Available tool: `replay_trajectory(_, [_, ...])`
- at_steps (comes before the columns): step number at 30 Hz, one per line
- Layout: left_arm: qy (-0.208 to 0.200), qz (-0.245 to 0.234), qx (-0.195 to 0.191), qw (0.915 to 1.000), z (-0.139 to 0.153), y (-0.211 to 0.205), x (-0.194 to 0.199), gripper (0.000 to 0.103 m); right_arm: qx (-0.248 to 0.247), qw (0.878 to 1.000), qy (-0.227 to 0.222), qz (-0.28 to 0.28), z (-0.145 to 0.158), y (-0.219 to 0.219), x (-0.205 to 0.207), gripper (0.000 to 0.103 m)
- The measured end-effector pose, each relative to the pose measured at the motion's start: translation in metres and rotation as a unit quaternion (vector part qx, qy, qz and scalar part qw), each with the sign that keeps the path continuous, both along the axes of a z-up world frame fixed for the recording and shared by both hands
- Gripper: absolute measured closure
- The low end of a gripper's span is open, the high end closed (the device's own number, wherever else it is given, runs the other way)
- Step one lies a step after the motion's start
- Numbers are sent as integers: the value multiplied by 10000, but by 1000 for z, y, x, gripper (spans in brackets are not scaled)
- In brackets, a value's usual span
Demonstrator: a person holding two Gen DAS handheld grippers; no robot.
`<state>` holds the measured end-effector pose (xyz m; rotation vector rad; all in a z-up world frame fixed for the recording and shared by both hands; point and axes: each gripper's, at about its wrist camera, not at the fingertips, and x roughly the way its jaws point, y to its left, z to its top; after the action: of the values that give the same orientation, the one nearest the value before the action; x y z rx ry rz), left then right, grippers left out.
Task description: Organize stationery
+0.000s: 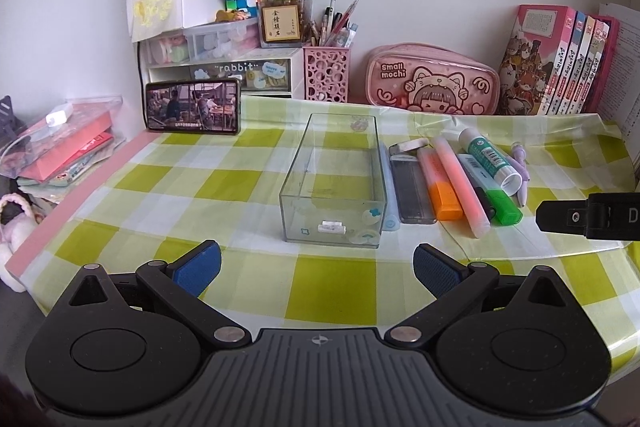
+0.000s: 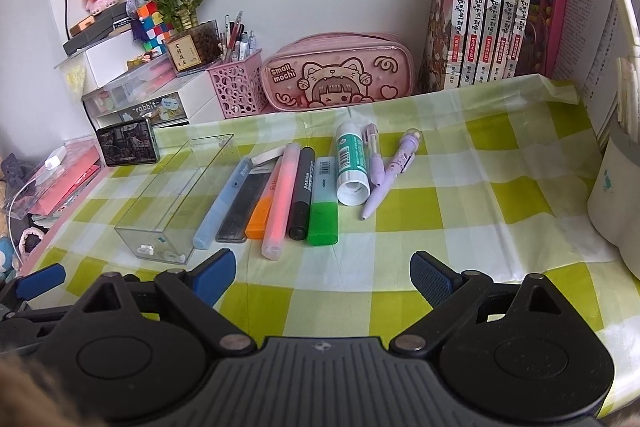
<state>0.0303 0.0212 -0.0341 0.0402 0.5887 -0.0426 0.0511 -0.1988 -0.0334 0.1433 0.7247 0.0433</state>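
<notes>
An empty clear plastic box [image 1: 332, 183] [image 2: 172, 203] lies lengthwise on the green checked tablecloth. A row of stationery lies right of it: a blue pen [image 2: 222, 209], a grey lead case [image 2: 244, 211], an orange highlighter [image 2: 260, 219], a pink highlighter [image 2: 282, 203], a black marker [image 2: 302, 193], a green highlighter [image 2: 323, 211], a glue stick [image 2: 350, 167] and two purple pens [image 2: 394, 173]. My left gripper [image 1: 316, 269] is open just in front of the box, holding nothing. My right gripper [image 2: 322, 277] is open in front of the highlighters, holding nothing.
Along the wall stand a pink pencil case [image 2: 338, 75], a pink pen holder [image 2: 238, 87], a propped phone [image 1: 193, 107], small drawers [image 1: 224, 67] and a row of books [image 2: 484, 15]. A white cup [image 2: 618, 203] stands at the right edge. Pink folders [image 1: 68, 143] lie at the left.
</notes>
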Motion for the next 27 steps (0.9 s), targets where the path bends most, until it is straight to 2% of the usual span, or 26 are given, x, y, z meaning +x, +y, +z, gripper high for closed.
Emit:
replay_trajectory(5, [82, 1, 4, 10000, -10, 1, 18, 5, 0, 10000, 64, 64, -6, -5, 21, 30])
replay_trajectory(10, [4, -76, 10, 10000, -13, -2, 34, 5, 168, 9997, 101, 169, -4, -11, 47, 37])
replay_trajectory(13, [-112, -157, 100, 9998, -14, -7, 41, 5, 167, 9992, 154, 316, -6, -6, 60, 47])
replay_trajectory(15, [-164, -197, 194, 9995, -16, -11, 46, 5, 86, 9988, 200, 435, -8, 0, 69, 60])
replay_trajectory(17, [-147, -229, 204, 9994, -19, -12, 52, 5, 111, 9982, 258, 528, -11, 2, 75, 68])
replay_trajectory(19, [-118, -263, 145, 9995, -22, -12, 57, 6, 207, 9975, 290, 604, -12, 0, 80, 71])
replay_trajectory(22, [-136, -332, 104, 9993, -26, -12, 60, 12, 304, 9970, 350, 613, -14, -4, 86, 73])
replay_trajectory(25, [-129, -394, 77, 9991, -30, -12, 62, 30, 318, 9967, 415, 617, -15, -8, 92, 75])
replay_trajectory(27, [-155, -414, 35, 9990, -31, -10, 62, 30, 339, 9964, 431, 648, -14, -8, 95, 77])
